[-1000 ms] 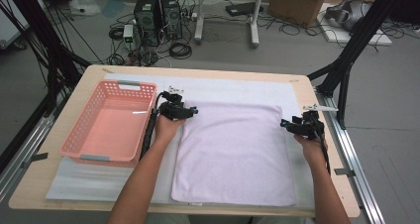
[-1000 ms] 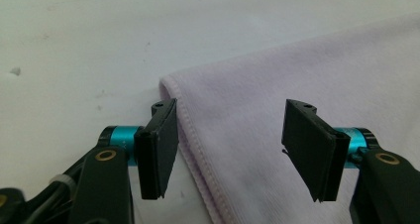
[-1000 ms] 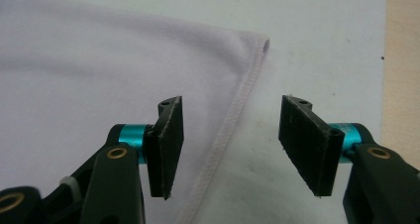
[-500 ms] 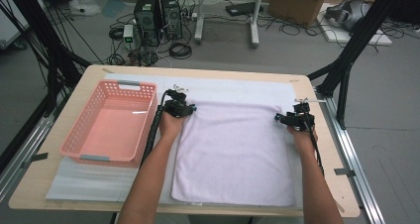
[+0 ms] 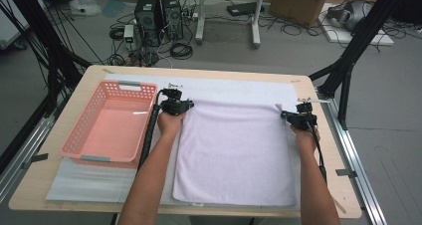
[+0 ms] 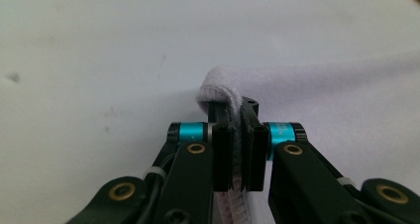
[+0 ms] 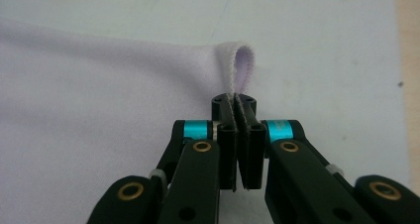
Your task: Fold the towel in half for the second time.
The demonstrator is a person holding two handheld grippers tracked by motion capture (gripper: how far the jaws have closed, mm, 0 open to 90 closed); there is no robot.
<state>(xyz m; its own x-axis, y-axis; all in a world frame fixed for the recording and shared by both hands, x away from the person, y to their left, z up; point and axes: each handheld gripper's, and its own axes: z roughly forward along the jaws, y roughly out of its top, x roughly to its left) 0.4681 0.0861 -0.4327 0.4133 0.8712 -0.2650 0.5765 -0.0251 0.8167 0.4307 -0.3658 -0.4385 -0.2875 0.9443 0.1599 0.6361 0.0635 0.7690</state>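
My left tongs (image 6: 236, 149) are clenched on the far left corner of the white towel (image 5: 234, 150), the cloth bunched into a small fold between the jaws. My right tongs (image 7: 241, 144) grip the far right corner the same way, a loop of hem standing above them. The towel lies spread flat on the tabletop (image 5: 94, 73), reaching from my tongs to the near edge. A pink basket (image 5: 84, 135) sits just left of my left hand (image 5: 170, 123).
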